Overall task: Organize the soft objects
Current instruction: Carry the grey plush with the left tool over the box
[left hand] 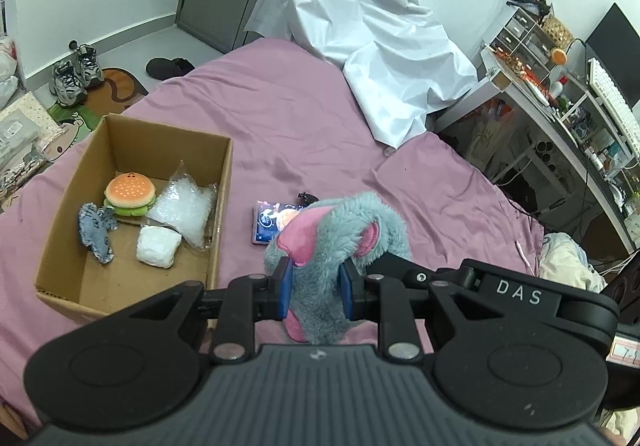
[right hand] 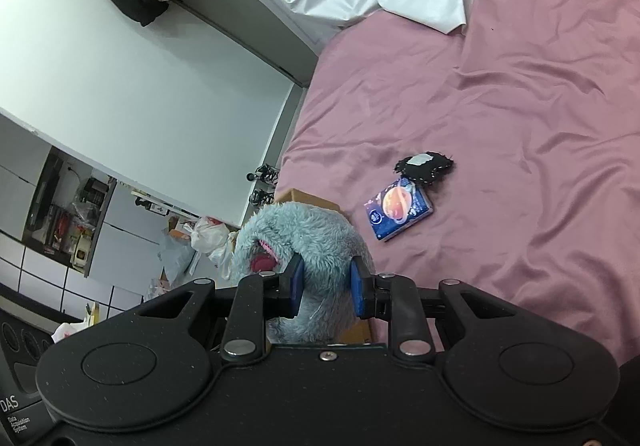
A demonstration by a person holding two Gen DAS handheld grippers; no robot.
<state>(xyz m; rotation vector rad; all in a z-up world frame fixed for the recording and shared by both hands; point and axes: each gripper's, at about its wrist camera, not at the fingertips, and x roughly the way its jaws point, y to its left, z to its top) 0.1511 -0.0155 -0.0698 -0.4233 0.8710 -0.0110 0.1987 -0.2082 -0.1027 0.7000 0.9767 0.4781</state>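
Fur of the grey-and-pink plush toy [left hand: 332,242] bunches between both pairs of blue pads: the left gripper [left hand: 316,286] and right gripper [right hand: 326,286] each clench it, sharing its bulk above the bed [left hand: 320,133] beside the cardboard box [left hand: 80,286], probably its destination.

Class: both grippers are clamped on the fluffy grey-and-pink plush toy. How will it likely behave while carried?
The fluffy grey-and-pink plush toy probably flops: it bends over the left gripper. Its pile bulges around the right gripper, so it likely squashes rather than slips. It seems light for its bulk.
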